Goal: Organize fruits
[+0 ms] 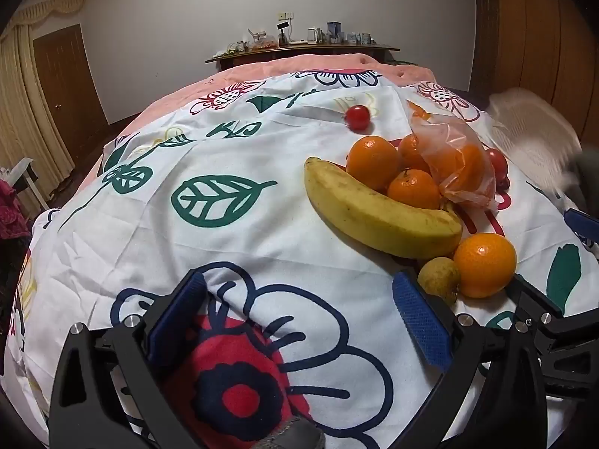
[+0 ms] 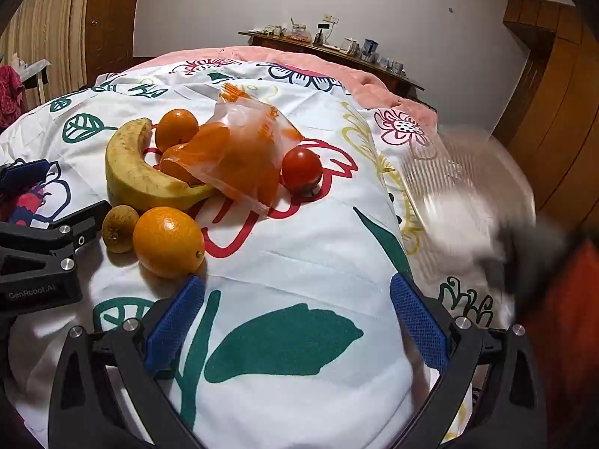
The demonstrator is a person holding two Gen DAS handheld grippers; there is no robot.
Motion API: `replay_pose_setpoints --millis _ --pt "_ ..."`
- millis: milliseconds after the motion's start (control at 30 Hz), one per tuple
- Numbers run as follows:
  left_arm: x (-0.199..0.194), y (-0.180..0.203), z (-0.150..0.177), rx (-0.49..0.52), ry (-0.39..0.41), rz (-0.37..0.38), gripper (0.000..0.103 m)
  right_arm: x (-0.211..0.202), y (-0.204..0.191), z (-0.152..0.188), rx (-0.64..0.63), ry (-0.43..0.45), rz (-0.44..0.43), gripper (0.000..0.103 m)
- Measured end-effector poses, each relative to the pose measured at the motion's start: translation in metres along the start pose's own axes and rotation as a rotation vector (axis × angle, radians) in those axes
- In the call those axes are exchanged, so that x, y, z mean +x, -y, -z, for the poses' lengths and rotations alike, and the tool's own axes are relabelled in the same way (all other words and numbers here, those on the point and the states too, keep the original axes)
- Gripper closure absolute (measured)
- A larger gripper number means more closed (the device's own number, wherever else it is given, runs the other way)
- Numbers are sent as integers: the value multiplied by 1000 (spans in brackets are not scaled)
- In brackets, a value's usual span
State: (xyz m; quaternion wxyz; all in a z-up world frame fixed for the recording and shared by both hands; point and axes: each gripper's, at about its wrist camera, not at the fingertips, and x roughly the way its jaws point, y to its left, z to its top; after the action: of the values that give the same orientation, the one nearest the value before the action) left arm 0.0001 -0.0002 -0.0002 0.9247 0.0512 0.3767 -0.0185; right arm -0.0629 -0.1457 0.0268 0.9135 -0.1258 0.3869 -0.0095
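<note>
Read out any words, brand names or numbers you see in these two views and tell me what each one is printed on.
"GenRobot.AI": on the black body of the left gripper, seen in the right wrist view.
Items on the far wooden shelf: too small to read.
Nothing else carries text; the floral cloth has only pictures.

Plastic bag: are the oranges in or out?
Mixed. The bag holds a few oranges; one orange lies outside beside the banana, another behind it.

A bed covered by a white sheet printed with flowers and green leaves carries a yellow curved banana, loose oranges, red tomatoes, a small brownish-green fruit, a clear orange-tinted plastic bag of oranges and a blurred white ribbed plastic basket.
</note>
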Motion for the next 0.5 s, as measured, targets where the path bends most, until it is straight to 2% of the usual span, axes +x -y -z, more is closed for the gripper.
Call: replay_pose_setpoints --millis 500 --pt "-1 2 -1 10 3 -13 2 0 -1 0 -6 1 7 5"
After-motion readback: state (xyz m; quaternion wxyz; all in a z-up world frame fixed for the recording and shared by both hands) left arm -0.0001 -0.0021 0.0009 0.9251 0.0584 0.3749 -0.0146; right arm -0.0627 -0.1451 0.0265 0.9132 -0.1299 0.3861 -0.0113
